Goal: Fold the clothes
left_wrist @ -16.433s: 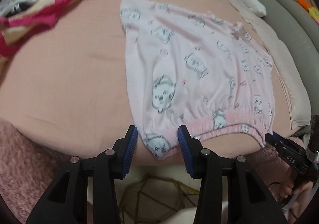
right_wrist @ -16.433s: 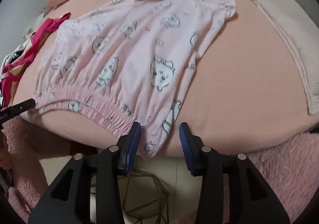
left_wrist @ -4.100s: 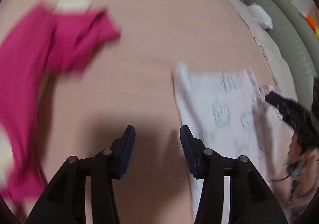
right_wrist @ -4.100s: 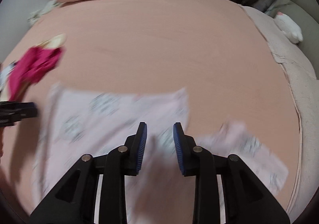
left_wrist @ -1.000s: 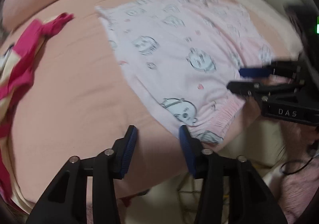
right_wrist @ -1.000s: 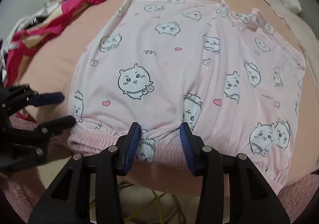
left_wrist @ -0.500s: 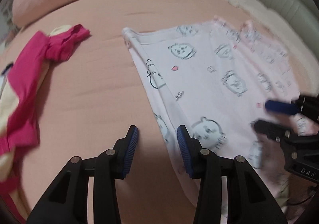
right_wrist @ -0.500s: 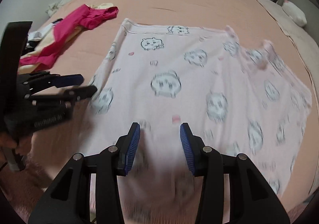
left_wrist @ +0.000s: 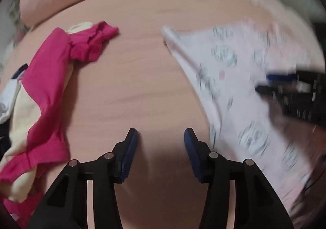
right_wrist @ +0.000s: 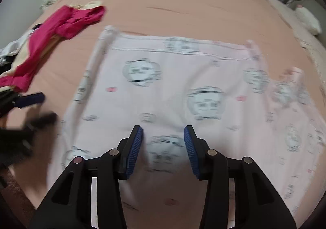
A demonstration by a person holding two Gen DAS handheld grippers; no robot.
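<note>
Pink shorts lie motion-blurred; left gripper smeared at frame edge.

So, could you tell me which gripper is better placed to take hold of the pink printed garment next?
Probably the right. The right gripper hangs open directly over the pink printed garment, cloth showing between its jaws. The left gripper, whose jaws have just been opening, is over bare bedsheet, beside the garment's edge.

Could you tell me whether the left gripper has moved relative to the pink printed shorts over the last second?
Yes. The left gripper has shifted leftward off the pink printed shorts, toward the magenta garment; its jaws, just opening, now frame bare bedsheet.
</note>
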